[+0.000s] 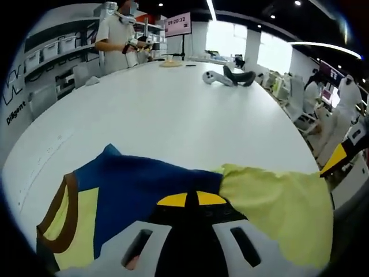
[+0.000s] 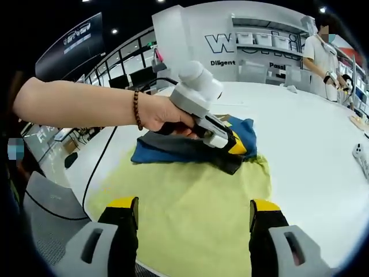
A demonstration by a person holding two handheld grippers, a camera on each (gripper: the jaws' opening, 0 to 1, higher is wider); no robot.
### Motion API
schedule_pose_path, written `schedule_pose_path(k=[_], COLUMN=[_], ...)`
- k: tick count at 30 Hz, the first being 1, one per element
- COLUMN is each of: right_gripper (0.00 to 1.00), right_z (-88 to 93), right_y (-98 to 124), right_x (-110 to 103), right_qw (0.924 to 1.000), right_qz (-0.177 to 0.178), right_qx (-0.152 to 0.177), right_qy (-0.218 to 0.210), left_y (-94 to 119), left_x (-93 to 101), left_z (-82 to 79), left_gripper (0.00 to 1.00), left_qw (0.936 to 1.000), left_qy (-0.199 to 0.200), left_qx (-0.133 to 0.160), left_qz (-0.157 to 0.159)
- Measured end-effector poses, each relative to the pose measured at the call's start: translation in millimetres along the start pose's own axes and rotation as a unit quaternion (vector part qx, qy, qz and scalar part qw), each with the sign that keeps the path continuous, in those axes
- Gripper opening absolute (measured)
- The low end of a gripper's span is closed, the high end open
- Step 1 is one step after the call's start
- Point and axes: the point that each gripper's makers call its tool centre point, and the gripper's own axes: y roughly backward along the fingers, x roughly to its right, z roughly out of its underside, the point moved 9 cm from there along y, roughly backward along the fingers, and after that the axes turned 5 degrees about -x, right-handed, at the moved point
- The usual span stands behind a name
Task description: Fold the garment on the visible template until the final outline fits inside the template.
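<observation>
The garment [image 1: 144, 184] is a blue and yellow shirt with a brown neck trim [image 1: 66, 213], lying on the white table [image 1: 173, 115]. In the left gripper view my left gripper [image 1: 191, 199] has its yellow tips pressed together at the fabric's near edge. In the right gripper view a hand holds that left gripper [image 2: 233, 145] down on the folded blue part [image 2: 173, 151], with a dark fold pinched at its tip. The garment's yellow part [image 2: 196, 190] spreads toward me. My right gripper [image 2: 193, 210] hovers over it, open, with nothing between its jaws.
A person [image 1: 115, 34] stands at the table's far end. Grey handheld devices [image 1: 228, 77] and a plate [image 1: 170, 63] lie far off on the table. A white power strip [image 2: 361, 154] is at the right edge. A grey chair [image 2: 49, 222] stands by the near edge.
</observation>
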Motion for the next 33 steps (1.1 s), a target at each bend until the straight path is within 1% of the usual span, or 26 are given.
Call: schedule_pose_path(k=[1, 3, 5, 8, 11, 14, 18, 20, 24, 25, 27, 30, 31, 33], right_gripper=[0.77, 0.77, 0.77, 0.77, 0.77, 0.77, 0.77, 0.77, 0.77, 0.77, 0.77, 0.77, 0.77, 0.77], right_z=[0.1, 0.3, 0.1, 0.1, 0.5, 0.5, -0.5, -0.6, -0.3, 0.0, 0.3, 0.5, 0.3, 0.3], right_y=[0, 0, 0, 0, 0, 0, 0, 1, 1, 1, 1, 1, 1, 1], right_x=[0, 0, 0, 0, 1, 2, 3, 4, 6, 6, 7, 7, 7, 7], right_qw=[1.0000, 1.0000, 1.0000, 1.0000, 1.0000, 1.0000, 1.0000, 1.0000, 1.0000, 1.0000, 1.0000, 1.0000, 1.0000, 1.0000], right_qz=[0.000, 0.001, 0.001, 0.002, 0.002, 0.002, 0.004, 0.005, 0.006, 0.007, 0.007, 0.008, 0.008, 0.007], right_qx=[0.000, 0.000, 0.000, 0.001, 0.000, -0.001, 0.000, 0.000, -0.001, -0.001, -0.001, -0.002, -0.001, -0.002], right_qy=[0.000, -0.001, -0.001, -0.002, -0.002, -0.002, -0.003, -0.003, -0.004, -0.005, -0.006, -0.006, -0.005, -0.006], left_y=[0, 2, 6, 12, 13, 10, 3, 0, -2, -2, -1, 4, 5, 9], left_x=[0.4, 0.6, -1.3, -5.9, -8.7, -10.5, -8.5, -7.5, -7.5, -7.5, -8.1, -7.6, -8.1, -7.1], left_z=[0.0, -1.3, -3.6, -7.0, -10.4, -11.2, -8.8, -6.6, -4.9, -4.6, -5.1, -6.9, -7.4, -7.6], left_gripper=[0.02, 0.02, 0.02, 0.02, 0.02, 0.02, 0.02, 0.02, 0.02, 0.02, 0.03, 0.06, 0.08, 0.13], left_qw=[1.0000, 0.9998, 0.9993, 0.9980, 0.9967, 0.9964, 0.9968, 0.9972, 0.9967, 0.9968, 0.9975, 0.9968, 0.9965, 0.9964], left_qy=[-0.006, -0.006, 0.006, 0.011, 0.016, 0.028, 0.040, 0.040, 0.050, 0.047, 0.016, 0.017, 0.022, 0.025], left_qx=[0.001, 0.013, 0.032, 0.052, 0.069, 0.069, 0.059, 0.052, 0.050, 0.050, 0.044, 0.053, 0.061, 0.066], left_qz=[-0.003, -0.013, -0.020, -0.035, -0.040, -0.040, -0.035, -0.036, -0.039, -0.041, -0.053, -0.058, -0.053, -0.048])
